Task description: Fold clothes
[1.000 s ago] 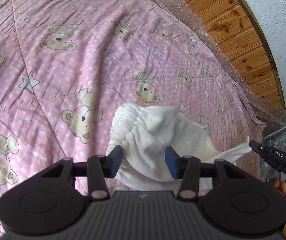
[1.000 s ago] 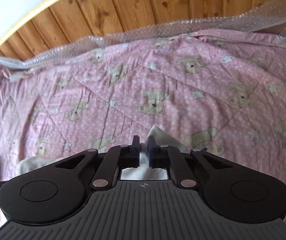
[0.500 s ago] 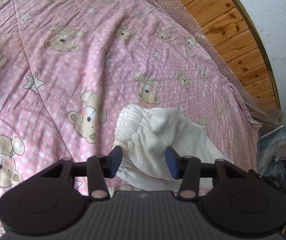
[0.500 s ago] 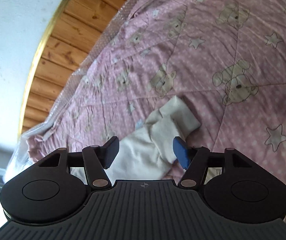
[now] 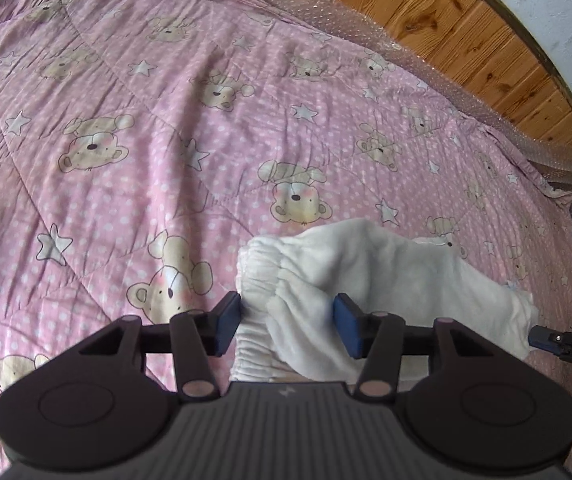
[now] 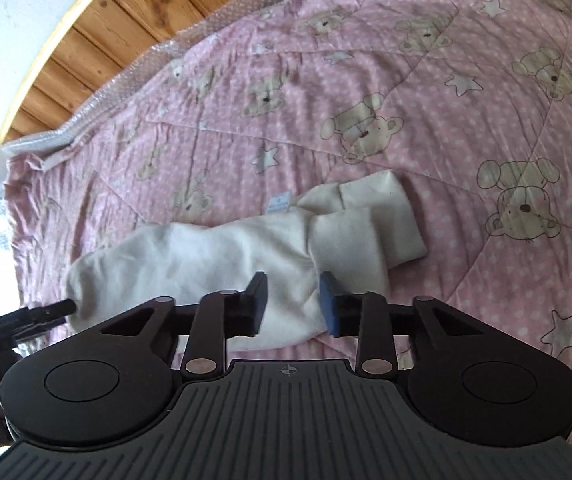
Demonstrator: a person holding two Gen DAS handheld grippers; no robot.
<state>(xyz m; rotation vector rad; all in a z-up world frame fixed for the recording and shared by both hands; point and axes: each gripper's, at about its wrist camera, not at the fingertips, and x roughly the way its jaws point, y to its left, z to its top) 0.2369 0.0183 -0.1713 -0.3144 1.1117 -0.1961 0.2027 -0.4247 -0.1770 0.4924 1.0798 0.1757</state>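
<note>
White trousers [image 6: 246,256] lie lengthwise left-to-right on the bed [image 6: 466,128], waistband under the released left tongs [image 5: 288,326], legs under the right tongs [image 6: 292,306], just narrowing, gripping nothing.

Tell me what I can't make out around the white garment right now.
- Left wrist view: the white garment's near edge is hidden behind the left gripper body.
- Right wrist view: its near hem disappears behind the right gripper; whether the pads touch cloth is unclear.
- The small label is too small to read.

Two close, downward views, shared garment [image 5: 386,276]
</note>
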